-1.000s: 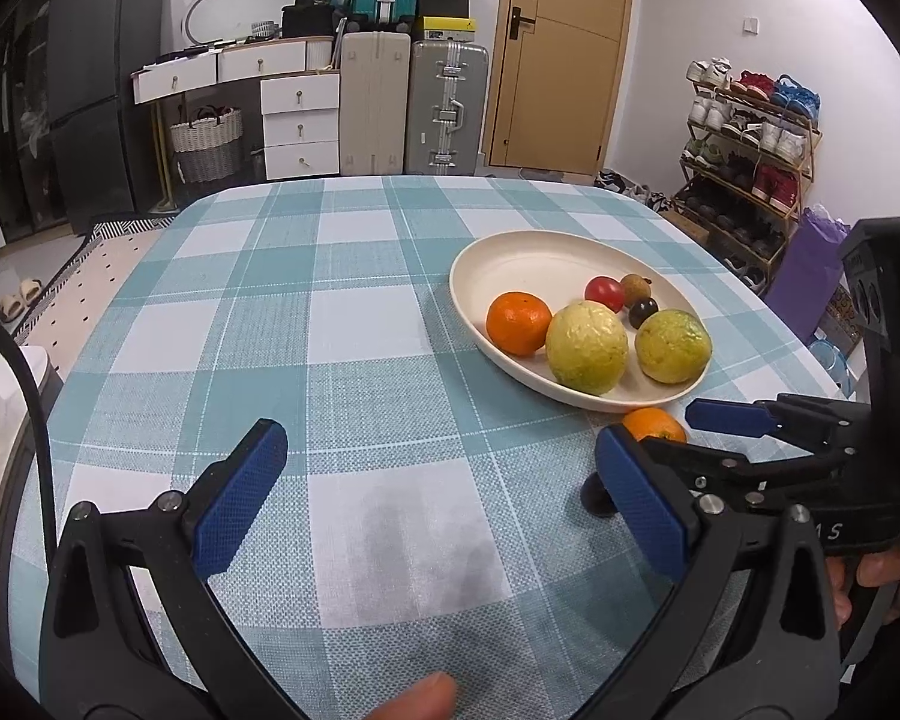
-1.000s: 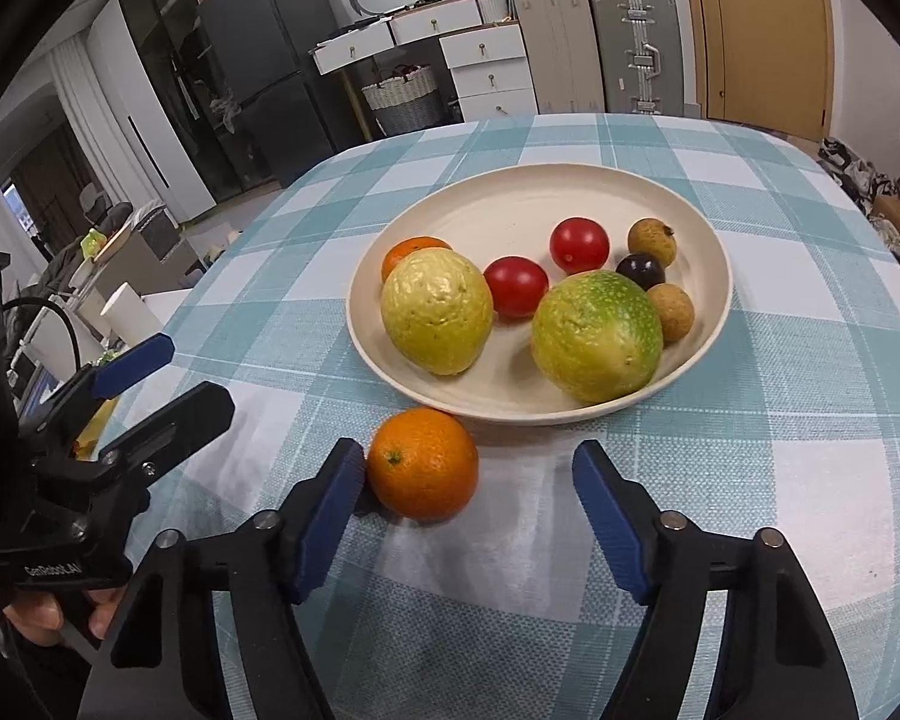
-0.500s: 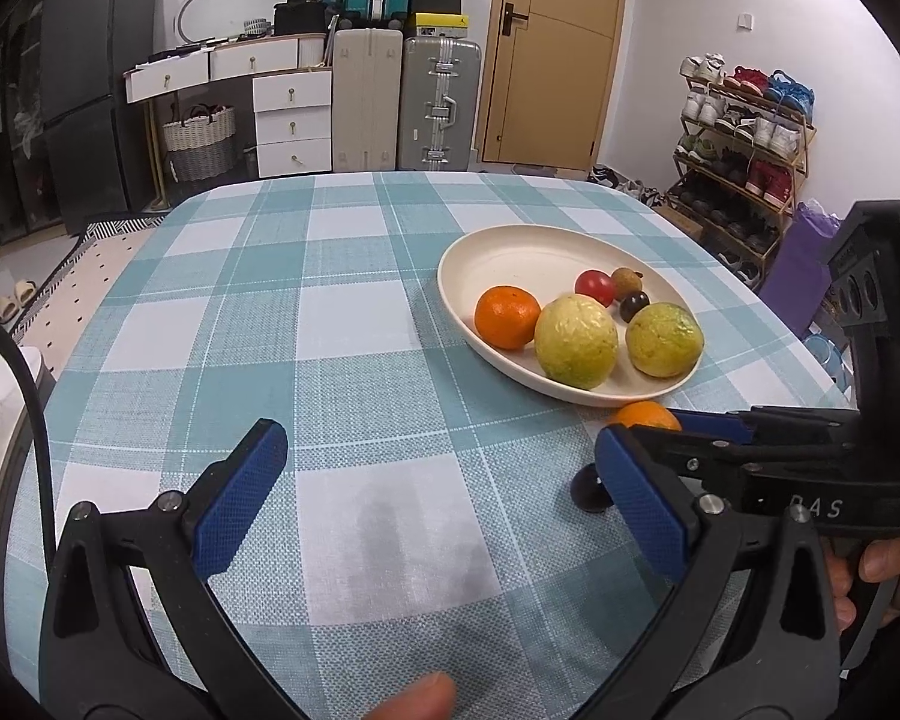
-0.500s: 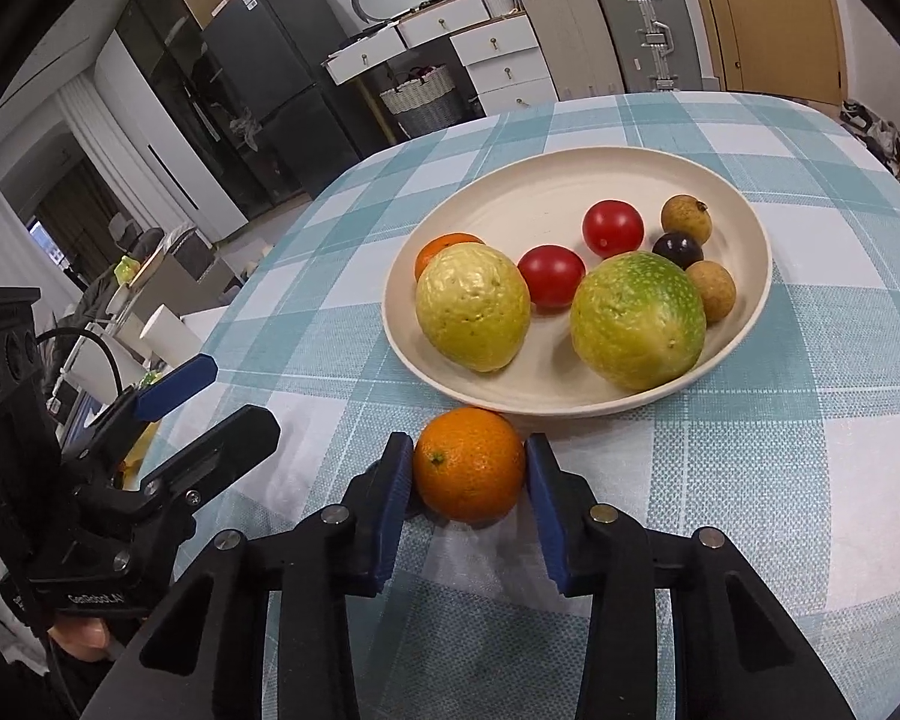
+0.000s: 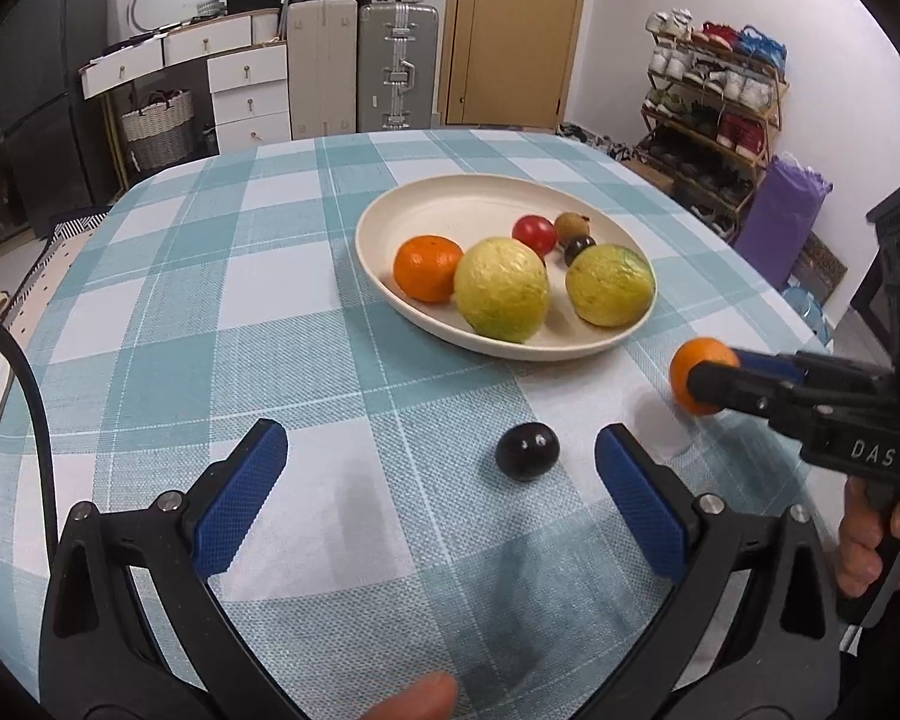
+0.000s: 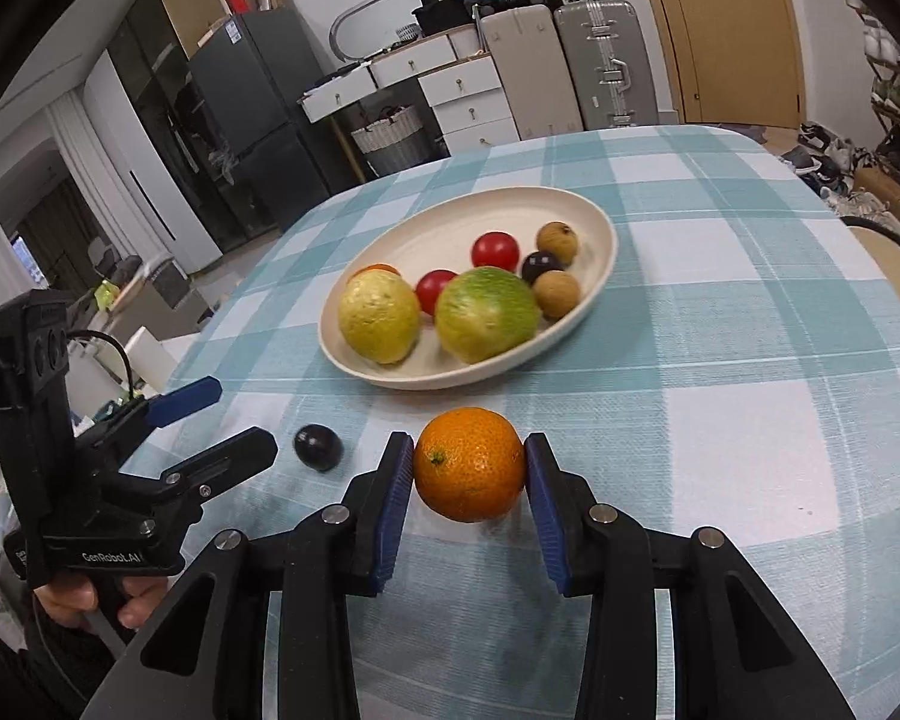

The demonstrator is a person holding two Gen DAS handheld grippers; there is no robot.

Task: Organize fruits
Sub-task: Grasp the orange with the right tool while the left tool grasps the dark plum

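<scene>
Both right fingers (image 6: 397,483) pinch the orange (image 6: 469,464) at its widest part, and the shadow on the cloth (image 6: 720,420) beneath it makes me think it hangs a little clear, just short of the plate (image 6: 597,300). On my left gripper (image 5: 435,480) the fingers are spread wide with nothing between the pads; the plum (image 5: 527,450) lies on the cloth ahead of them, nearer the right-hand pad.

My worries, as judgement only. The orange is round and smooth-skinned, held by two flat pads at its middle, so a tilt or a jerk on the way over the rim could roll it out, and it might then knock the plum off across the table. The near end of the plate is crowded: two guavas (image 6: 379,317), tomatoes (image 6: 495,251) and small brown fruits sit close together, so dropping the orange there could nudge one over the low rim. The bare far side looks safer. If I close the left fingers off-centre on the plum, it may squirt away.

From the right wrist view I get the grip itself, both pads on the skin, plus a second tomato and a second brown fruit behind the guavas. From the left wrist view I see the right gripper (image 5: 714,381) from the side, the orange half hidden, the other orange (image 5: 428,267) in the plate in full, and how the plum sits against my open fingers.
</scene>
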